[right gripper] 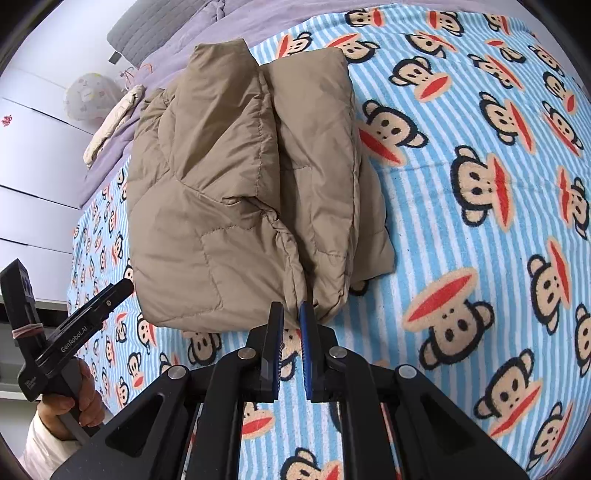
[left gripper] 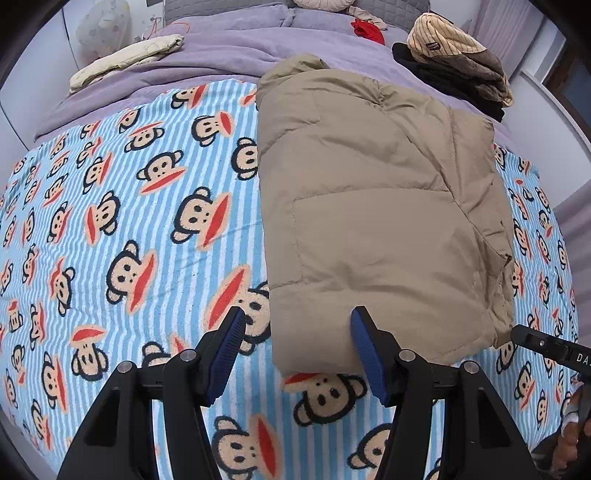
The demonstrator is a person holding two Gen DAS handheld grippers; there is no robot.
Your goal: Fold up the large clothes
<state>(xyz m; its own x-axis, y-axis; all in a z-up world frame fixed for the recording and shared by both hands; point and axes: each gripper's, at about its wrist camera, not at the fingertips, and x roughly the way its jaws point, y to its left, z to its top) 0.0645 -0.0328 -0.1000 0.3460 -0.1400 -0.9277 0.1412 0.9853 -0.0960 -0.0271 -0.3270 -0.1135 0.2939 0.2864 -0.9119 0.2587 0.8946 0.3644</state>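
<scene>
A tan padded jacket [left gripper: 380, 206] lies folded in a thick bundle on the blue striped monkey blanket [left gripper: 129, 221]. My left gripper [left gripper: 300, 332] hovers open above the jacket's near left corner, with the blue pads wide apart and touching nothing. In the right wrist view the jacket [right gripper: 240, 177] shows its layered side folds. My right gripper [right gripper: 291, 314] hangs just short of the near edge, its jaws drawn in to a narrow slit with no cloth seen pinched. The right gripper's tip [left gripper: 546, 345] is beside the jacket's near right corner.
A pile of striped and dark clothes [left gripper: 454, 62] sits at the back right on the purple bedcover [left gripper: 221, 55]. A cream folded item [left gripper: 125, 62] lies back left, and a red item [left gripper: 367, 29] near the pillows. White drawers [right gripper: 33, 166] stand beside the bed. A hand [right gripper: 79, 398] holds the left gripper [right gripper: 123, 287].
</scene>
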